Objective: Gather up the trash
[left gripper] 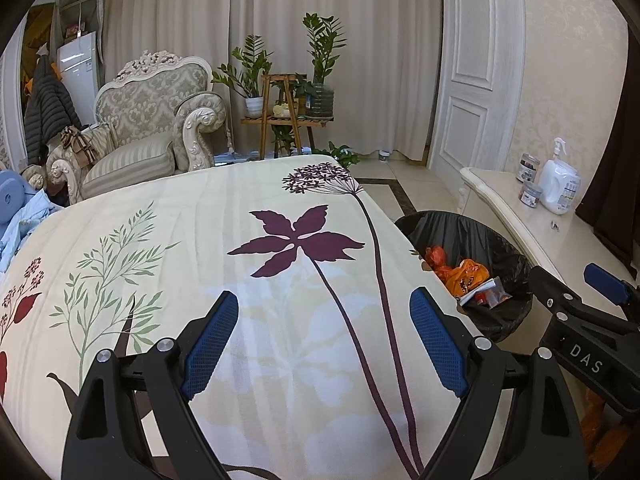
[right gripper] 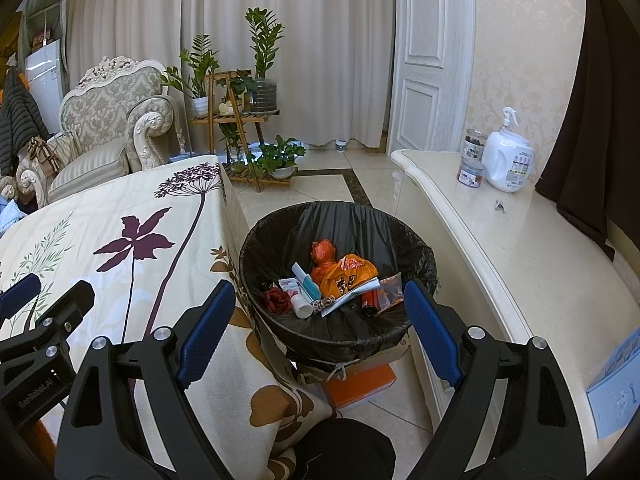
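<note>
The left gripper (left gripper: 324, 340) hangs over the flower-printed tablecloth (left gripper: 240, 240) with its blue pads wide apart and nothing between them. The right gripper (right gripper: 320, 328) is also wide open and empty, above the near rim of the trash bin (right gripper: 280, 224). The bin, lined with a black bag, stands on the floor just beside the right edge of the table, between it and the cream sideboard (right gripper: 520, 248).

Inside the bin lie an orange plastic bag (right gripper: 352, 274), a crumpled red-orange wrapper (right gripper: 324, 251), a dark red fabric rose (right gripper: 277, 299), a small white bottle (right gripper: 301, 306) and a clear zip pouch (right gripper: 390, 290); the small papers between them are hard to make out. In the left view the table edge hides part of the bin.

On the far end of the sideboard stand a white spray bottle (right gripper: 507, 160) and two small jars (right gripper: 472, 160). A blue card (right gripper: 614, 384) is cut off at the right border.
</note>
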The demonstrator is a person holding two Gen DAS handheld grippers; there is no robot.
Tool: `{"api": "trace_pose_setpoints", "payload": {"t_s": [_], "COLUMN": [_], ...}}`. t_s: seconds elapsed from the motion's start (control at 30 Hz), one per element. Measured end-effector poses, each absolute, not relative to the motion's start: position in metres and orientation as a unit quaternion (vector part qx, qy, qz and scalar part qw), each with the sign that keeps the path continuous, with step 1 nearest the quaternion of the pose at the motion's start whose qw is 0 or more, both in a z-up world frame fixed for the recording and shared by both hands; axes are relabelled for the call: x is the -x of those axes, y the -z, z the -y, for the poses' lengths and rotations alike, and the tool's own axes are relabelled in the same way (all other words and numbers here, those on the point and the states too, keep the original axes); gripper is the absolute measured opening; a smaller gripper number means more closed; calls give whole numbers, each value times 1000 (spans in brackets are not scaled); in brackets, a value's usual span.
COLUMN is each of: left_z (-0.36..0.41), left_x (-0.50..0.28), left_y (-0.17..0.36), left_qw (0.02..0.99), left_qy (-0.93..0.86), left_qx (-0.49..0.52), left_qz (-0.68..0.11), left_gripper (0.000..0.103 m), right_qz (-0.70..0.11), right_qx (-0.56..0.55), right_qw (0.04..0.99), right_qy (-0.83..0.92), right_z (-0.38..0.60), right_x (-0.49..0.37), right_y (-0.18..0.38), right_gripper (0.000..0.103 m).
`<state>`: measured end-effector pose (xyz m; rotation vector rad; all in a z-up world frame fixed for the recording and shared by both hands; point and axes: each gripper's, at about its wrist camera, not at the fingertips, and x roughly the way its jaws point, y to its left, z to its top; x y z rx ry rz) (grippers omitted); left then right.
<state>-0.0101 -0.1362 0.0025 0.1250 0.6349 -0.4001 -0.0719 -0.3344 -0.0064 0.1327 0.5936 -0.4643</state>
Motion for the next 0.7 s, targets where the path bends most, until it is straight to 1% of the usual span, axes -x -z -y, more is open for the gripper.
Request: {"api": "trace_pose_setpoints", "payload": {"t_s": [0.7], "left_z": [138], "left_x": [12], "left_y": [-7], "left_qw": [927], "left_qy": [209], "left_qx": [-56], "left_qz": [-305], "left_gripper": [85], "right_qz": [-291], "right_qx": [-65], "right_qw": [927], "right_qy": [226], "right_z": [332], "right_x": [71], "right_y": [7], "right_gripper": [84]}}
